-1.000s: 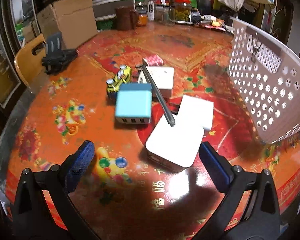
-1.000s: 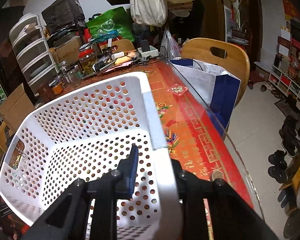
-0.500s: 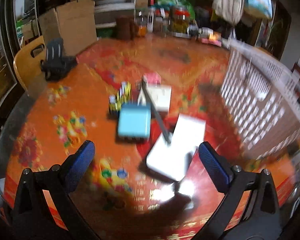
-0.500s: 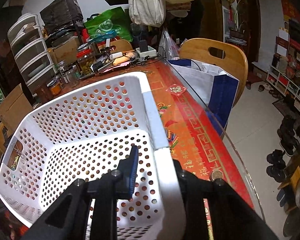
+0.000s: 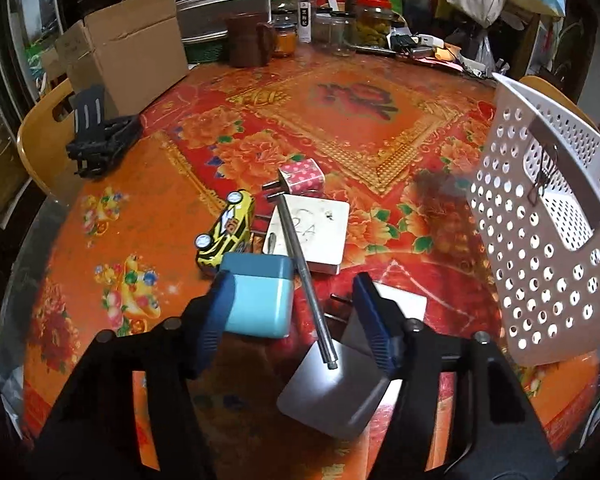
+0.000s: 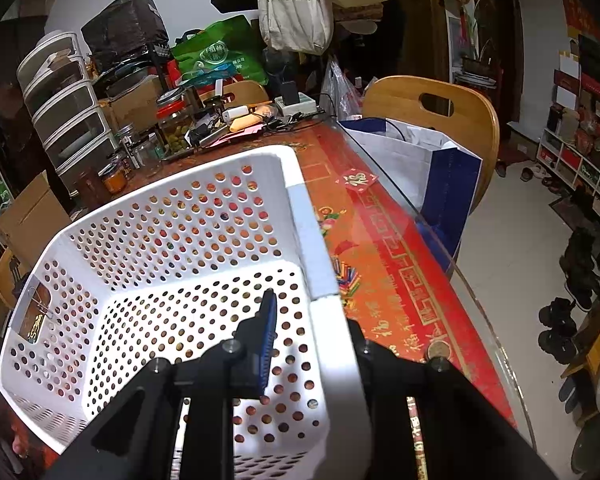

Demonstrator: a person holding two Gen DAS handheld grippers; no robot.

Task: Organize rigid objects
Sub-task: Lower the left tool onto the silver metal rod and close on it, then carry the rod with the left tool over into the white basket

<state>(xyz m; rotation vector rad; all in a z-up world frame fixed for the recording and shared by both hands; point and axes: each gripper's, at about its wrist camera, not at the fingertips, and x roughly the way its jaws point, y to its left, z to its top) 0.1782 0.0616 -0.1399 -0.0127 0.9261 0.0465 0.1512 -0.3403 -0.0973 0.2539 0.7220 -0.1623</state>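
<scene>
My left gripper is open and low over a cluster on the red table: a light blue charger block touching my left finger, a grey metal rod lying across white boxes, a white square box under the rod's near end, a white box marked 2A, a yellow toy car and a pink dotted plug. My right gripper is shut on the rim of a white perforated basket, tilted; the basket also shows in the left wrist view.
A black stand and cardboard boxes sit at the table's left back. Jars and a brown mug line the far edge. Wooden chairs and a white and blue bag stand beside the table's right edge.
My left gripper has moved forward and down into the cluster and its fingers have narrowed around the blue charger and rod. The basket in my right gripper has shifted slightly.
</scene>
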